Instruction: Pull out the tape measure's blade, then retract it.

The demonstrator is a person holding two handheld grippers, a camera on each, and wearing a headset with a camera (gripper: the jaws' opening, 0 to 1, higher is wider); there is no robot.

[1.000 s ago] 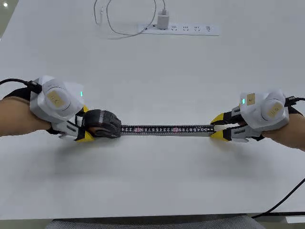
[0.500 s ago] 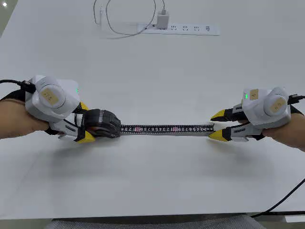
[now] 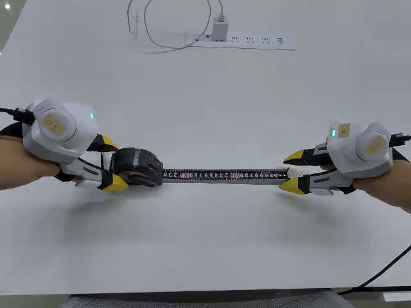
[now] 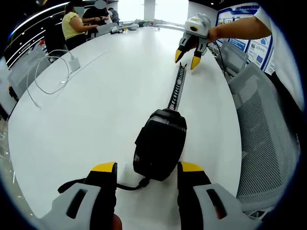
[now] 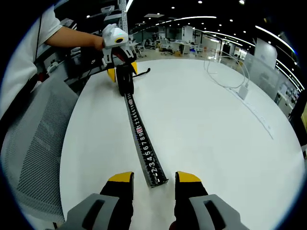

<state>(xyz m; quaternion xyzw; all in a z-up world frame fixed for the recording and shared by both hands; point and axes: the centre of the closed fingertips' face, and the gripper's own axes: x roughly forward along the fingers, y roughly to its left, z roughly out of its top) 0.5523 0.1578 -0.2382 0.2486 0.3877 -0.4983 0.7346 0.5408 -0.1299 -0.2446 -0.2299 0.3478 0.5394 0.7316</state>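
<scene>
A black tape measure case (image 3: 136,167) lies on the white table (image 3: 205,102), and its marked blade (image 3: 225,174) runs out to the right, flat on the surface. My left gripper (image 3: 110,163) is open. Its yellow tips flank the rear of the case (image 4: 160,146), with a gap showing on one side. My right gripper (image 3: 292,171) is open too, and the blade's end (image 5: 157,179) rests loose between its tips. From the right gripper view, the case (image 5: 124,79) sits far along the blade at the left gripper (image 5: 122,72).
A white power strip (image 3: 241,40) with a plugged charger (image 3: 219,28) and a looping white cable (image 3: 154,32) lies at the table's far edge. A black cable (image 3: 385,273) trails at the near right. A grey mesh chair (image 4: 261,143) stands beside the table.
My right gripper has opened and let go of the blade's end. My left gripper has drawn back to the left and loosened off the case. The blade stays pulled out.
</scene>
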